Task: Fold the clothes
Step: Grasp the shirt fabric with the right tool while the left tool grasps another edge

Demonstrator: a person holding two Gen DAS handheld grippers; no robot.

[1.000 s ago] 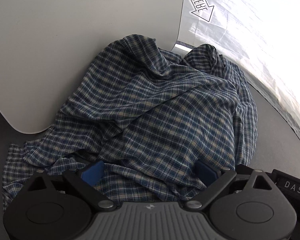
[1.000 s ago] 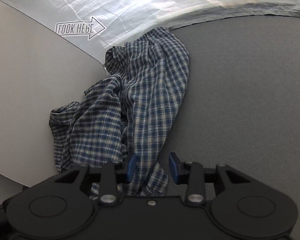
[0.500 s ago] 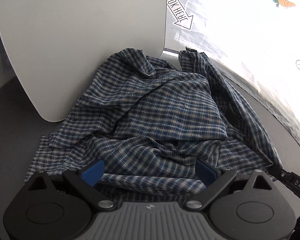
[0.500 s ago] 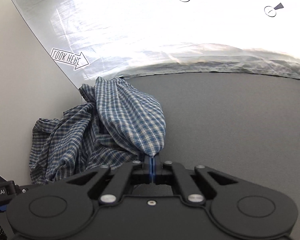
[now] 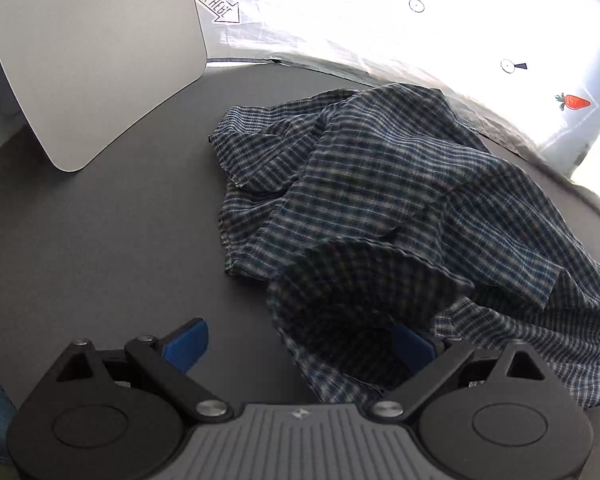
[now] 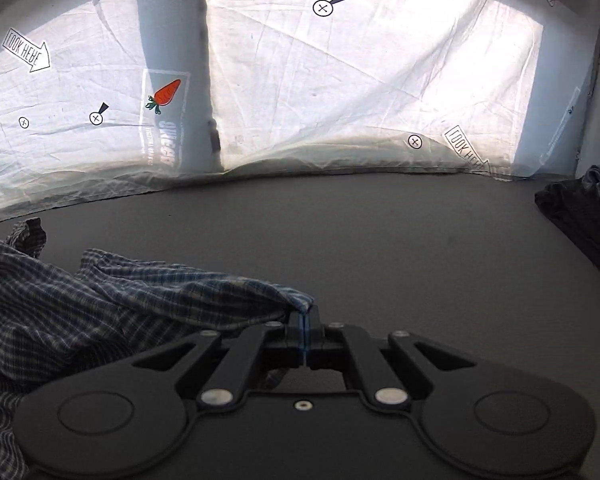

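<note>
From the left wrist camera, the left gripper [image 5: 300, 344] hangs over a dark grey table [image 5: 100, 248] with its jaws spread wide; the blue pad of the left finger [image 5: 186, 340] stands over bare tabletop, while the other finger's pad is half hidden under a hanging fold of cloth. That cloth is a blue-and-white checked shirt [image 5: 400, 200], crumpled and loosely heaped on the table in the middle and right of the picture, with one fold draped down between the spread fingers; nothing shows the pads pressing on it. This view alone shows a pale grey board [image 5: 92, 64] standing at the table's far left corner, well apart from the shirt. A backlit white sheet [image 5: 380, 20] runs along the table's far edge, printed with a "look here" arrow [image 5: 216, 4] and a carrot picture [image 5: 574, 102]. From the right wrist camera, the right gripper [image 6: 302, 320] has its jaws pressed together, pinching a corner of the shirt [image 6: 100, 300], which trails off to the left across the table [image 6: 380, 232], partly lifted at the pinched end. Only here does a dark bundle of cloth [image 6: 580, 208] appear, lying at the table's right edge, far from the shirt. The white sheet [image 6: 360, 80] fills the upper half, with a grey upright strip [image 6: 172, 40] and a carrot picture [image 6: 165, 94] on it.
</note>
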